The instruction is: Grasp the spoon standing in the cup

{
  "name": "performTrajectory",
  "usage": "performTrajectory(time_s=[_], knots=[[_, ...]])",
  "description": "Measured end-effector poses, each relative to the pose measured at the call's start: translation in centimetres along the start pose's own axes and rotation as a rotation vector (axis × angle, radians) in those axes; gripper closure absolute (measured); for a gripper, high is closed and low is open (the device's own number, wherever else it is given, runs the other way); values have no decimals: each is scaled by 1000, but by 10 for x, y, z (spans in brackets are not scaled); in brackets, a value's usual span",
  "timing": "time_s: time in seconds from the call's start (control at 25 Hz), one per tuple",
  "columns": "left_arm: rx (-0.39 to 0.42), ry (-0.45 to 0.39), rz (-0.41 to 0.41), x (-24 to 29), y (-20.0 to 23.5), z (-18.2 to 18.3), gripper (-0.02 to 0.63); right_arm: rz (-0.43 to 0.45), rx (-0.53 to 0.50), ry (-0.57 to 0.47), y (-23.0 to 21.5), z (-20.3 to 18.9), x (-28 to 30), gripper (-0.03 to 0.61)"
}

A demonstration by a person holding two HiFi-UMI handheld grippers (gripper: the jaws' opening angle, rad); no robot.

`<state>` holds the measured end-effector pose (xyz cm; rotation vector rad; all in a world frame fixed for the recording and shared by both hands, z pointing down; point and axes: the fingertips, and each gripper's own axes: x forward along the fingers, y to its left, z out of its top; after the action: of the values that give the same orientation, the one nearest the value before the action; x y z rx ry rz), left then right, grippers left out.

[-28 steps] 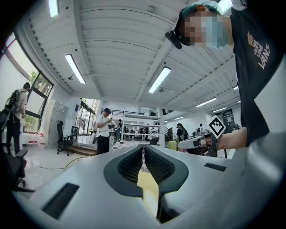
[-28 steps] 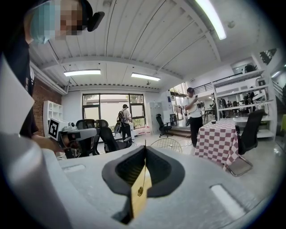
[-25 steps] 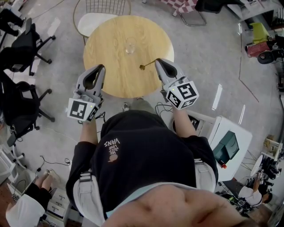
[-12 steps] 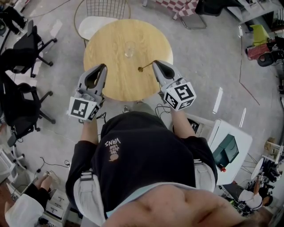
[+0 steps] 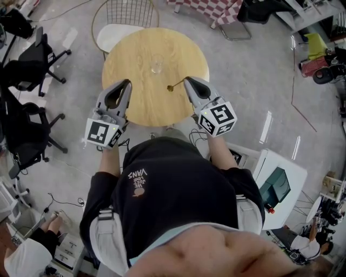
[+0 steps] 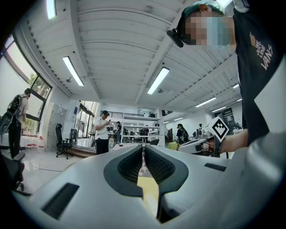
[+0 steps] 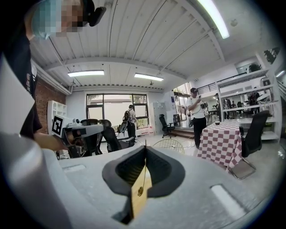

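Observation:
An empty clear glass cup stands near the middle of the round wooden table. My right gripper is shut on the handle end of a thin gold spoon. The spoon sticks out to the left over the table, to the right of the cup and nearer me, its bowl clear of the cup. In the right gripper view the spoon hangs between the closed jaws of the right gripper. My left gripper hovers over the table's left part, shut and empty. The left gripper shows its tips meeting in its own view.
A wire chair with a white seat stands at the table's far side. Black office chairs line the left. A chequered table is at the back, a white box at the right. People stand in the background.
The head view has shifted a little, so the table sits lower in the picture. Both grippers and the held spoon keep their places relative to the cup.

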<state>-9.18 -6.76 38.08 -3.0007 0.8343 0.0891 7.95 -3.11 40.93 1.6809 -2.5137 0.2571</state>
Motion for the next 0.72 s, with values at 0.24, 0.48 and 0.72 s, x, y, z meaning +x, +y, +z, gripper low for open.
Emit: performTrajectory(time_s=[0.24,0.48,0.72], knots=[[2,6,-1,1,-6,-2,591,1,1,10,0,-5,-4,577],[2,11,-2,3,-11,-2,591,2,3,7,-1,-4,-7,577],[8,18,-8,8,-9,-2,591,7,1,8,-2,-2,-4,577]])
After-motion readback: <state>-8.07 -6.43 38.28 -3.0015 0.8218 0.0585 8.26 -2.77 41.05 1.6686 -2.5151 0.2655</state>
